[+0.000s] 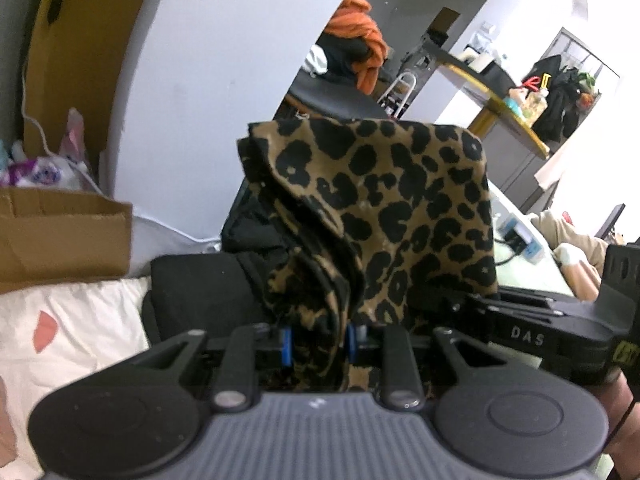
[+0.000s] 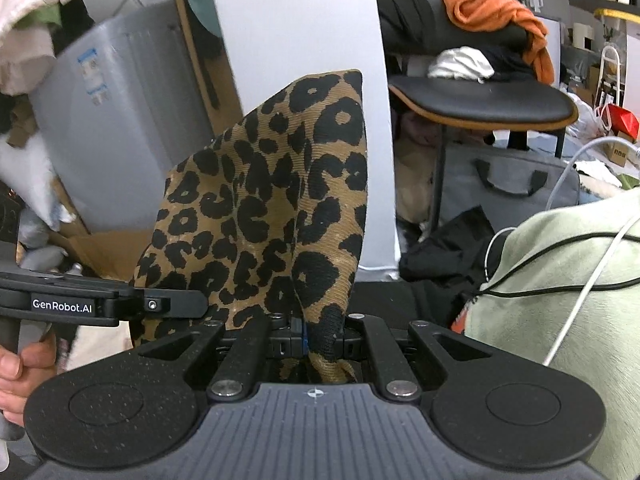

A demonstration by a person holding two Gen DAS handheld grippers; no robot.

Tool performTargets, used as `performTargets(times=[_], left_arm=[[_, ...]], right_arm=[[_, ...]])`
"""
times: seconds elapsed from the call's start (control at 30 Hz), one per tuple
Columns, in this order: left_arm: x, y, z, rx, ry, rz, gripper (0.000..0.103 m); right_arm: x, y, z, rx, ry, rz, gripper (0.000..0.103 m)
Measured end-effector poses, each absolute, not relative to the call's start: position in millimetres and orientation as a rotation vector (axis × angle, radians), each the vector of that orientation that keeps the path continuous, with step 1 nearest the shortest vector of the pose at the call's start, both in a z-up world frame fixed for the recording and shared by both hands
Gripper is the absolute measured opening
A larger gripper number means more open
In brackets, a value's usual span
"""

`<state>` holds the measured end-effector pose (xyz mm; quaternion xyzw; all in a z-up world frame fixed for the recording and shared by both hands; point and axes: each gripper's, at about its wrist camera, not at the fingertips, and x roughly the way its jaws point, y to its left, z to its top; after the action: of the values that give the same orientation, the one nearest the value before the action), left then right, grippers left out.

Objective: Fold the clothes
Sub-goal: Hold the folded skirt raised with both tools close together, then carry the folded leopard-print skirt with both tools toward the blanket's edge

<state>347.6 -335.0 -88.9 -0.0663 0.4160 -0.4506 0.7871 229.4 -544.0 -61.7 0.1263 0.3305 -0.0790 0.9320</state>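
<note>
A leopard-print garment [image 1: 400,208], tan with black spots, is held up in the air between both grippers. My left gripper [image 1: 318,340] is shut on a bunched fold of it, and the cloth stands up above the jaws. My right gripper [image 2: 320,338] is shut on another edge of the leopard-print garment [image 2: 272,208], which rises in a peak above it. The right gripper's body [image 1: 560,332] shows at the right of the left wrist view. The left gripper's body [image 2: 100,306] and the hand holding it [image 2: 16,364] show at the left of the right wrist view.
Black clothing [image 1: 208,292] and white bedding [image 1: 72,320] lie below, beside a cardboard box [image 1: 60,232]. A white panel [image 2: 296,32] stands behind. A black chair [image 2: 480,100] carries orange cloth [image 2: 496,12]. A pale green blanket [image 2: 560,280] with cables lies to the right.
</note>
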Motion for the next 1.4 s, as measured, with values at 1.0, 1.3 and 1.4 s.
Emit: performTargets(times=[1.0,1.3,1.4], left_arm=[[484,-398,-320,-0.195,1.087,-0.918,0.026],[516,-404,-356,-0.195,1.120,-0.893,0.025],[522,-403,-364,-0.196,1.119,-0.895,0.025]], right_arm=[[385,-640,-309,0.369,0.871,-0.217,0.007],[416,-647,-357,0.371,0.877,-0.234,0.007],[421,-649,-361,0.391,0.871,-0.248,0.007]])
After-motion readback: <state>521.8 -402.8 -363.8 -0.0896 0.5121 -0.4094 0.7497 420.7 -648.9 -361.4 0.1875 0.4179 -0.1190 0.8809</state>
